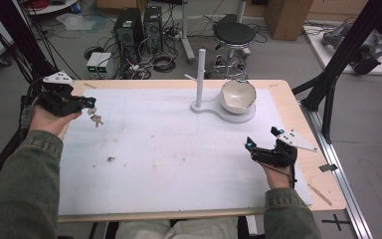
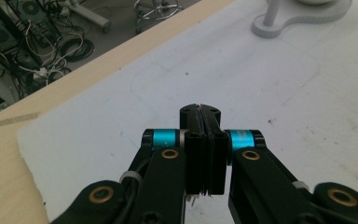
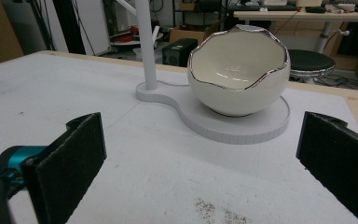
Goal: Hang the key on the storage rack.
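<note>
Left claw point(image 1: 85, 103) clamping keys point(image 1: 95, 118), dangling above tabletop point(image 1: 169, 149); right claw point(image 1: 263, 142) gaping wide, facing bowl point(image 3: 238, 74).

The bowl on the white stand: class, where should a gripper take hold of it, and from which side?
Probably the rim of the bowl: grip across its thin wall from above, one jaw inside, one outside. The body is round and wide, and the post crowds one side, so come from the side away from it.

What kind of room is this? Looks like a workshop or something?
Probably a lab or workshop. Computer towers and tangled cables sit on the floor behind the table, with a stool nearby, and a person holds the left gripper and right gripper.
</note>
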`<state>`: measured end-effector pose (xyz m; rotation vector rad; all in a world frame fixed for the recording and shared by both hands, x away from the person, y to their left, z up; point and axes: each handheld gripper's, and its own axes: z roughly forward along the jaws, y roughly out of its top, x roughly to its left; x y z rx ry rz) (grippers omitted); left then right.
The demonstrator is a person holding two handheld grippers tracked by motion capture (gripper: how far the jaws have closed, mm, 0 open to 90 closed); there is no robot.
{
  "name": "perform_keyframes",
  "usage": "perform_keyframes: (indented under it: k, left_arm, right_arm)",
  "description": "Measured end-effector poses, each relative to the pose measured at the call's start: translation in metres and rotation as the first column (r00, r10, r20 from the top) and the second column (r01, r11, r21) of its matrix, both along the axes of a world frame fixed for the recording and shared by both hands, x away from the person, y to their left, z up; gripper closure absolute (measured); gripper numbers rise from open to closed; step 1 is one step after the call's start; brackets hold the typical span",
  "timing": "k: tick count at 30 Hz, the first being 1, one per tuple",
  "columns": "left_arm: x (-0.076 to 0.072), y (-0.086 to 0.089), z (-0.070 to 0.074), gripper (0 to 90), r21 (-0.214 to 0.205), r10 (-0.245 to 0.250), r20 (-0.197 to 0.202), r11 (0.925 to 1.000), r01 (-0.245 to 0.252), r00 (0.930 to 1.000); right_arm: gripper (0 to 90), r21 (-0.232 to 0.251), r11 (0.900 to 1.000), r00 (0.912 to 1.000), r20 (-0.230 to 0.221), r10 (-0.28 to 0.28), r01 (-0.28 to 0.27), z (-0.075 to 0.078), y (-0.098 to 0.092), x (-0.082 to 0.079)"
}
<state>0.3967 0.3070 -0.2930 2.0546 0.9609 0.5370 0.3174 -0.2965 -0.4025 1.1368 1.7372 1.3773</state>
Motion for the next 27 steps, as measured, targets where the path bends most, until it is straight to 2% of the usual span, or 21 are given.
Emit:
perform_keyframes:
  k: [2, 7, 12, 19, 22, 27]
  left_arm:
    - [0.001, -0.006, 0.009, 88.5, -0.014, -0.011, 0.014, 0.9998, 0.011, 0.9998]
    - [0.003, -0.016, 0.022, 88.5, -0.013, -0.034, 0.03, 0.9993, 0.034, 0.999]
    - [0.006, -0.035, 0.04, 88.4, -0.025, -0.065, 0.059, 0.9975, 0.066, 0.9962]
    - [0.012, -0.053, 0.05, 88.5, -0.026, -0.099, 0.068, 0.9946, 0.101, 0.9928]
    - [0.016, -0.066, 0.056, 88.5, -0.023, -0.13, 0.073, 0.991, 0.132, 0.9888]
    - [0.021, -0.079, 0.064, 88.5, -0.024, -0.146, 0.083, 0.9887, 0.148, 0.9859]
  right_arm:
    - [0.4, 0.001, 1.0, 1.0, 0.0, 0.0, 0.0, 0.0, 0.0, 0.0]
    - [0.4, 0.001, 1.0, 1.0, -0.002, 0.003, -0.003, 0.0, 0.0, 0.0]
    - [0.4, 0.002, 1.0, 1.0, 0.001, 0.005, -0.005, 0.0, 0.0, 0.0]
    - [0.4, 0.006, 0.9999, 0.9999, -0.001, 0.015, -0.015, 0.0, 0.0, 0.0]
    - [0.4, 0.006, 0.9997, 0.9997, 0.0, 0.024, -0.024, 0.0, 0.0, 0.0]
    - [0.4, 0.009, 0.9992, 0.9992, -0.003, 0.039, -0.039, 0.0, 0.001, 0.0]
